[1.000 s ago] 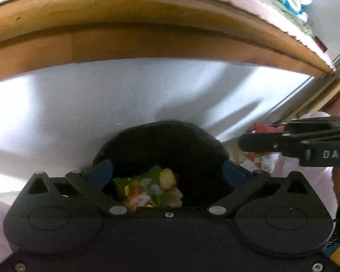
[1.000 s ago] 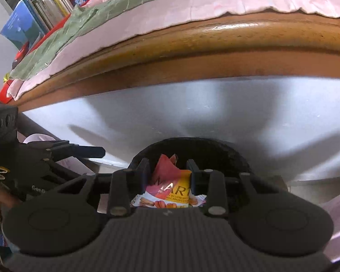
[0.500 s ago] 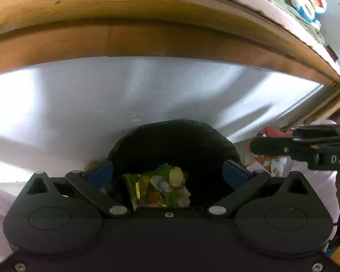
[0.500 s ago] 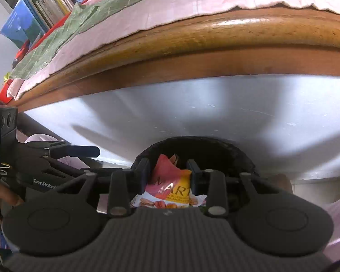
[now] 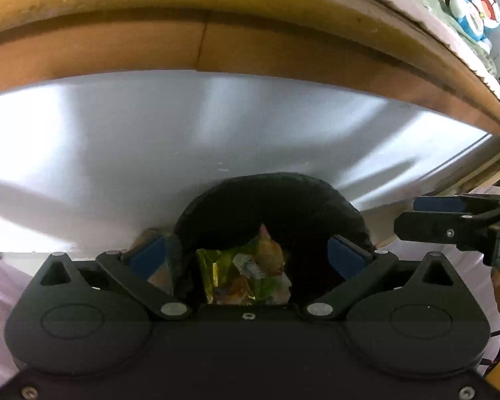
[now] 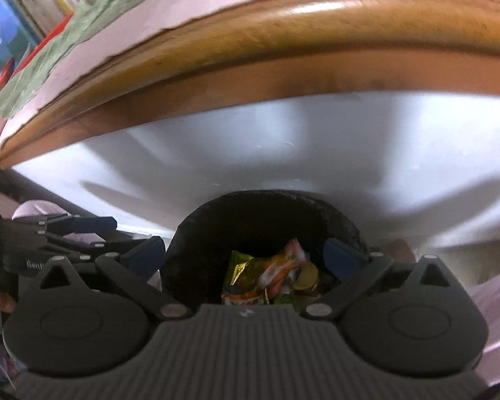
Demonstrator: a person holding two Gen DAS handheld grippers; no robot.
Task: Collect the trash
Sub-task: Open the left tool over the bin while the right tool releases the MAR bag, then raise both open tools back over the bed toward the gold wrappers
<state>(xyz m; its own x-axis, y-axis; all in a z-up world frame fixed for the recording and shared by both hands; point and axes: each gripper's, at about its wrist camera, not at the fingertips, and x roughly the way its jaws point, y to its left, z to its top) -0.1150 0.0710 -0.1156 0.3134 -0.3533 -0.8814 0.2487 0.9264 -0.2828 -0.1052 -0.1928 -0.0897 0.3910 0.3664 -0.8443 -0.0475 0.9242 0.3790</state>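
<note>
right gripper (image 6: pixel 245 256) – jaws just sprung wide, nothing between | orange wrapper (image 6: pixel 283 266) dropped into black bin (image 6: pixel 266 206); one piece collected | left gripper (image 5: pixel 246 256) – agape, empty, over bin

Your trash bin (image 6: pixel 266 213) is a round container lined with a black bag, standing upright on the pale floor, mouth open, on the near side of the wooden bed frame. Inside, your snack wrappers (image 6: pixel 270 276) lie crumpled in a loose heap: gold foil at left, orange and green beside it.
</note>
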